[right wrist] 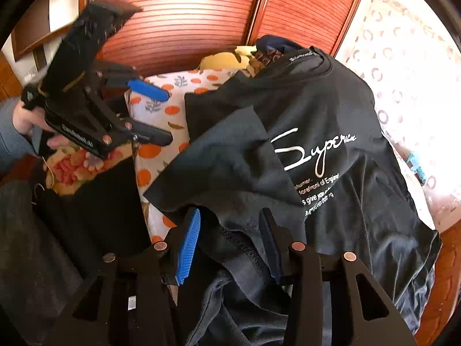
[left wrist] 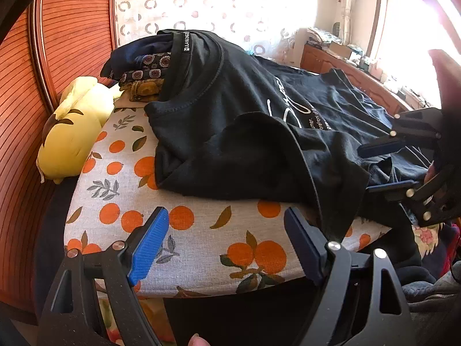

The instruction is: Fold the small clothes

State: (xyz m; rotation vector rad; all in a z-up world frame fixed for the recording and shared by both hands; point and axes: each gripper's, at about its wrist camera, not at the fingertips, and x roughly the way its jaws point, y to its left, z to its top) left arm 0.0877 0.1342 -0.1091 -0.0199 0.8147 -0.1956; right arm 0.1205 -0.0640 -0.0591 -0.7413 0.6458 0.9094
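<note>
On the orange-print padded board [left wrist: 184, 248], the black printed cotton T-shirt [right wrist: 331, 150] is being straddled at its hem by the open right claw [right wrist: 230, 242]; the left claw [left wrist: 227, 242] is being held open, empty; both layers should be pinched.

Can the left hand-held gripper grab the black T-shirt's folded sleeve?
Probably yes. The left hand-held gripper is open, and only bare orange-print fabric surface lies between it and the black T-shirt's folded sleeve.

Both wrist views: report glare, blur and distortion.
Left wrist view: window blown out white at upper right, fisheye bending the wooden wall, black T-shirt sharp. Right wrist view: curtain overexposed, left gripper slightly motion-blurred at its top, dark corners vignetted.
</note>
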